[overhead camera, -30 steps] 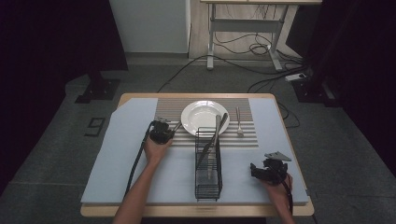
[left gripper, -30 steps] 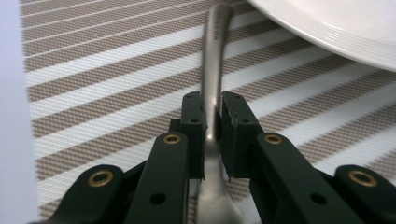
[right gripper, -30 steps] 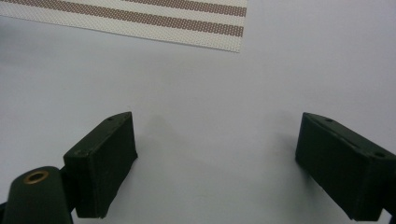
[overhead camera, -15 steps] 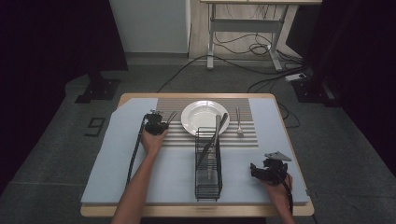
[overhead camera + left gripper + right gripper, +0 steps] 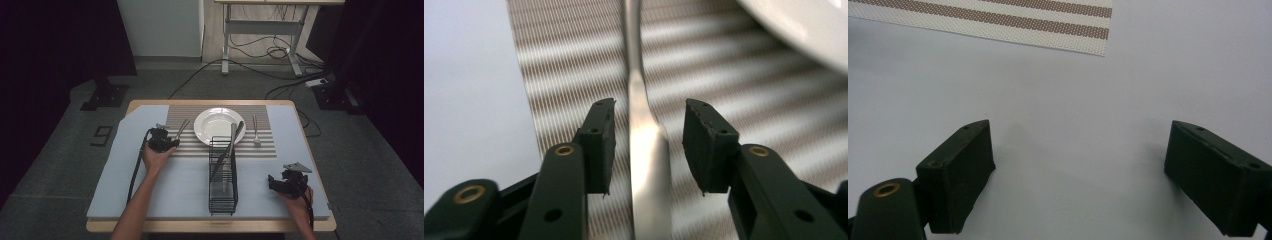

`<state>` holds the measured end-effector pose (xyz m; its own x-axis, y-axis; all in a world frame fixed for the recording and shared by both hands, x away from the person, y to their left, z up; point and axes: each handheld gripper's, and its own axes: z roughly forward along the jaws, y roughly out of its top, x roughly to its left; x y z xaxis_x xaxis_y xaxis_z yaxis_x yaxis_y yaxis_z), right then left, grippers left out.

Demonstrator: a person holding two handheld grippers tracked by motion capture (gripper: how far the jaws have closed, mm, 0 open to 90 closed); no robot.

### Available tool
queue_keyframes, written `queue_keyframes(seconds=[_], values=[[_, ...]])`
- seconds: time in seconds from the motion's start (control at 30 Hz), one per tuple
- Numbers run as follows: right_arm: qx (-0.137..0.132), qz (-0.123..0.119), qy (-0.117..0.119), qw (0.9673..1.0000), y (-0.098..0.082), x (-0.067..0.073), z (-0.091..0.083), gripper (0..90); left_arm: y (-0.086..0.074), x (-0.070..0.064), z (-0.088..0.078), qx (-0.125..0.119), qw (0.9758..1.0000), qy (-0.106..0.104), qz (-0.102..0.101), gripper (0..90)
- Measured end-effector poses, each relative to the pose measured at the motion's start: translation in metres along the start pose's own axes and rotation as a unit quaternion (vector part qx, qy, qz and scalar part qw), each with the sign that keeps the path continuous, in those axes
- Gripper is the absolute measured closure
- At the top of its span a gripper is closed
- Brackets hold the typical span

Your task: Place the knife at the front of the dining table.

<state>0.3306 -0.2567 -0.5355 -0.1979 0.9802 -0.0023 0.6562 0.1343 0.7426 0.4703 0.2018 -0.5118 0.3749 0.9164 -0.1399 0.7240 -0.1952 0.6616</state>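
Striped mat (image 5: 220, 142): left tongs (image 5: 649, 127) just opened, level, straddling spoon (image 5: 646, 150) handle; right tongs (image 5: 1080, 165) wide open, empty.

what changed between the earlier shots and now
The left gripper carried the spoon away from the rack to the striped mat left of the plate. Its jaws have just opened, and the handle lies loose between them. Right gripper, plate and fork stayed put.
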Motion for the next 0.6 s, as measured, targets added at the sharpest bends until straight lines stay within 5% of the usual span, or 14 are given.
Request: queue_keyframes(seconds=[0.2, 0.6], values=[[0.0, -0.001, 0.0, 1.0, 0.0, 0.0, 0.0, 12.0, -0.016, -0.005, -0.011, 0.008, 1.0, -0.002, 0.004, 55.1], [0.0, 0.0, 0.001, 1.0, 0.0, 0.0, 0.0, 12.0, -0.016, -0.035, -0.002, 0.003, 0.9993, -0.013, 0.036, 58.7]])
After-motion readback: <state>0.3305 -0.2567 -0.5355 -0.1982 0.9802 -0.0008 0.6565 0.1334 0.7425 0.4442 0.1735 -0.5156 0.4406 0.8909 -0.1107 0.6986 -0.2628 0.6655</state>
